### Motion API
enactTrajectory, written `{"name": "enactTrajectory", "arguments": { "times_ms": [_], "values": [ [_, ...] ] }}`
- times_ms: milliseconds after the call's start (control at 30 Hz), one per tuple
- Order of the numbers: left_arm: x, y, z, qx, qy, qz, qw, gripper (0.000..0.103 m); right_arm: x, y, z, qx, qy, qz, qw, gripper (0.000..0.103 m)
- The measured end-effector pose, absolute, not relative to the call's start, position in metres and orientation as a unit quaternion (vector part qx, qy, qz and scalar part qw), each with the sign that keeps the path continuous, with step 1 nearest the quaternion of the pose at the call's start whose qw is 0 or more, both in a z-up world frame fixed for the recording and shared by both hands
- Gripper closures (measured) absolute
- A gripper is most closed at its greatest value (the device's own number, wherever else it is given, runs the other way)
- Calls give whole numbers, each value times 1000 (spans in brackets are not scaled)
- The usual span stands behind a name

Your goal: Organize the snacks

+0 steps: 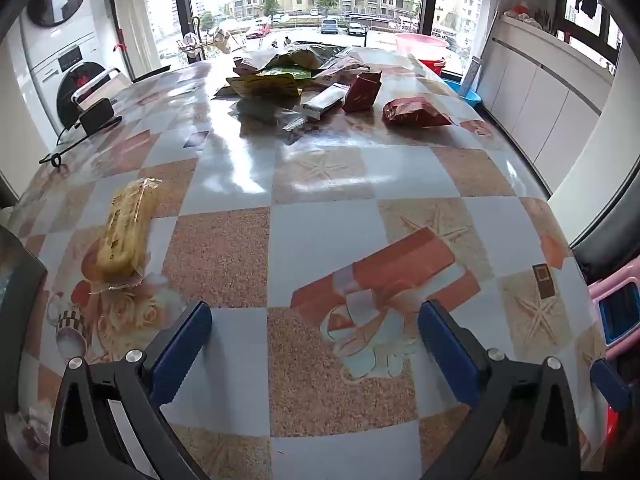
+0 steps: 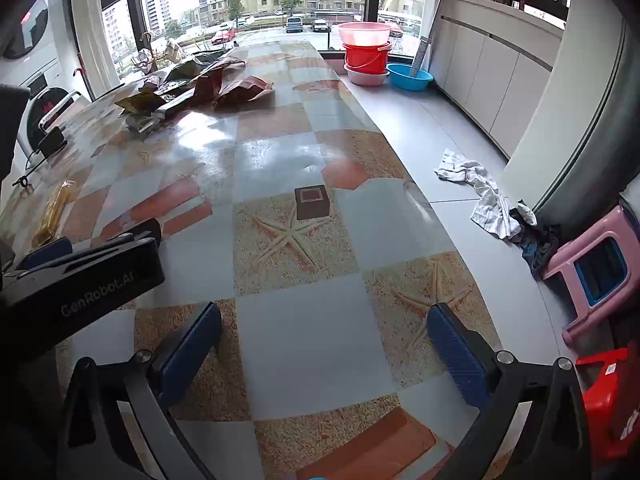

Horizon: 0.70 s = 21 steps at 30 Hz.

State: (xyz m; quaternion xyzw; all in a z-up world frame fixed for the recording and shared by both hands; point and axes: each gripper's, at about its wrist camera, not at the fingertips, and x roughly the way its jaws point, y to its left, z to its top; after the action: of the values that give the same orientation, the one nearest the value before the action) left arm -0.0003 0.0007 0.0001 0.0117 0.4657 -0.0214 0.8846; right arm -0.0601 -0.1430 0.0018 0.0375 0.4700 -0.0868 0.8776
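A heap of snack packets [image 1: 296, 80] lies at the far end of the patterned table [image 1: 320, 240], with a red box [image 1: 362, 92] and a red bag [image 1: 412, 112] at its right side. A yellow cake in clear wrap [image 1: 124, 232] lies alone near the left. A small brown packet [image 2: 312, 202] rests by the right edge. My left gripper [image 1: 316, 344] hangs open over bare tabletop, nothing between its blue pads. My right gripper [image 2: 326, 340] is open too, above the table's near right part. The snack heap [image 2: 192, 84] shows far left in the right wrist view.
A black charger with cable [image 1: 96, 116] sits at the table's left edge. Stacked red and pink basins [image 2: 366, 54] and a blue basin [image 2: 410, 76] stand on the floor by the window. Crumpled cloth [image 2: 484, 196] and a pink stool [image 2: 596, 272] are right of the table.
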Motion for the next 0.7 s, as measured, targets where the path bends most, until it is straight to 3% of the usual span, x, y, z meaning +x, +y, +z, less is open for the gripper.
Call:
{"name": "enactTrajectory", "arguments": {
  "times_ms": [700],
  "values": [
    [0,1,0,12,465,-21,885,0,-64,-144,2,35,469,-85,878,0]
  ]
}}
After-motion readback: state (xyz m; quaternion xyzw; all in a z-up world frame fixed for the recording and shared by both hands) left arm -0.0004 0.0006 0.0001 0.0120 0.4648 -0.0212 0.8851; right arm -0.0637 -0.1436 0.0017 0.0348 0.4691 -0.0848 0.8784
